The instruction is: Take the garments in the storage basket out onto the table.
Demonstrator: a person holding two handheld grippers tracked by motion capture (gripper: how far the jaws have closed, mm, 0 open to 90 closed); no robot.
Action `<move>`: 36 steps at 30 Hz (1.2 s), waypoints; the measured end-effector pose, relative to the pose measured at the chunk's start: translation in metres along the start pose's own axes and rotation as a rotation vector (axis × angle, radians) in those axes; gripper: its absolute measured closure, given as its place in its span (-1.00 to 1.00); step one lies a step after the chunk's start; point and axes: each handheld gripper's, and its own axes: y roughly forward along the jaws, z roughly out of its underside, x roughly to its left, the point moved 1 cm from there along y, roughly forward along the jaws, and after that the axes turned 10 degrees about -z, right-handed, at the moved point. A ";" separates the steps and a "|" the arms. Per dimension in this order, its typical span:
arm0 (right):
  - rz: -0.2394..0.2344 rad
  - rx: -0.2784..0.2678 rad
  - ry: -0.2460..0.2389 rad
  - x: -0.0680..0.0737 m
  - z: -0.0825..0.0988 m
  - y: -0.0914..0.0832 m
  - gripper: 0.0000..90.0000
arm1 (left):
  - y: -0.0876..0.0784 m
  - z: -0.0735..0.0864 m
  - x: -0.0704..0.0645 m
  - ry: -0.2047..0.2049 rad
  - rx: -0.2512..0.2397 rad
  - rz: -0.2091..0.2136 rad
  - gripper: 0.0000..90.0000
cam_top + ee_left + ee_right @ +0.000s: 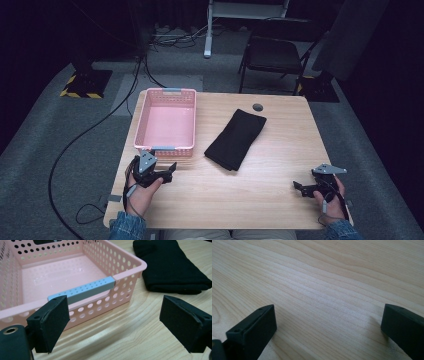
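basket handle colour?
Grey-blue handle bar with small dots, on the pink perforated plastic basket; clearest in the left gripper view.

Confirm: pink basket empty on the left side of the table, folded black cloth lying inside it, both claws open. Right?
Not quite. The folded black cloth lies on the table to the right of the pink basket, apart from it, not inside; the high view shows this. The rest holds: the basket is empty, and the left claw and right claw are both open.
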 end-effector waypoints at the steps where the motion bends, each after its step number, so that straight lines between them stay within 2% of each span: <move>1: 0.000 0.000 0.000 0.000 0.000 0.000 -1.00 | 0.000 0.001 0.001 0.001 0.004 -0.001 -0.81; 13: 0.000 0.000 0.000 0.000 0.000 0.000 -1.00 | 0.000 0.015 0.006 -0.008 0.053 -0.004 -0.81; 18: 0.000 0.000 0.000 0.000 0.000 0.000 -1.00 | 0.002 0.021 0.009 -0.035 0.079 0.005 -0.81; 23: 0.000 0.000 0.001 0.000 0.000 0.000 -1.00 | 0.004 0.025 0.011 -0.036 0.102 -0.003 -0.87; 36: 0.000 0.000 0.001 0.000 0.000 0.000 -1.00 | 0.011 0.039 0.013 -0.020 0.227 -0.040 -0.96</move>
